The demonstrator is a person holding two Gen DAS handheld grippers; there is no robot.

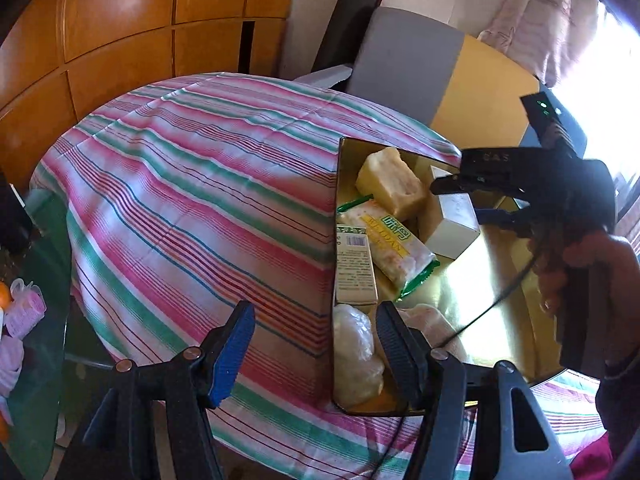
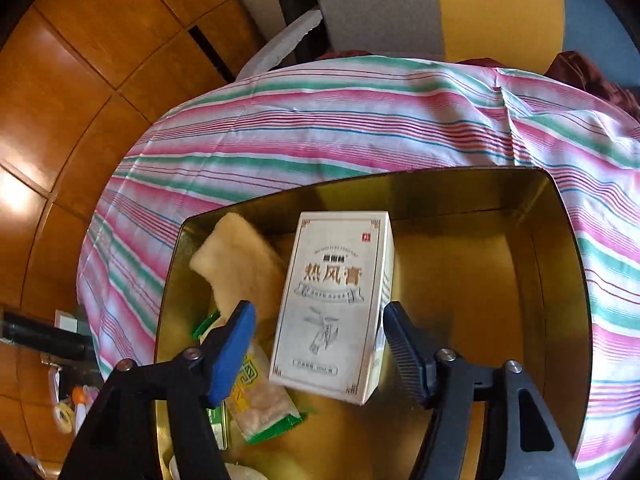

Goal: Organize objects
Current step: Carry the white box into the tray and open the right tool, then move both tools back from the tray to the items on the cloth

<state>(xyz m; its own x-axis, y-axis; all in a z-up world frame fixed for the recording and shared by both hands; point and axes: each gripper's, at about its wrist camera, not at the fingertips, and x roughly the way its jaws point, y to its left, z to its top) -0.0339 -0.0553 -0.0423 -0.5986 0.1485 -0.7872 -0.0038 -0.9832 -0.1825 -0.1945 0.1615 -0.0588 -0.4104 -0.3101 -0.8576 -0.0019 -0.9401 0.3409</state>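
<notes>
Left wrist view: left gripper fingers spread, nothing between them, straddling the near wall of the gold tin on the striped tabletop. Inside: yellow sponge block, snack packet, narrow carton, clear bag. Right gripper hovers over the white box.

Right wrist view: fingers parted, not pressing the white box, which stands tilted in the tin against the sponge.

Both grippers share one build — black plastic arms with copper-toned screws at the pivots. The left gripper and right gripper each carry one blue pad and one black ribbed pad; a thin black cable trails at right.
</notes>
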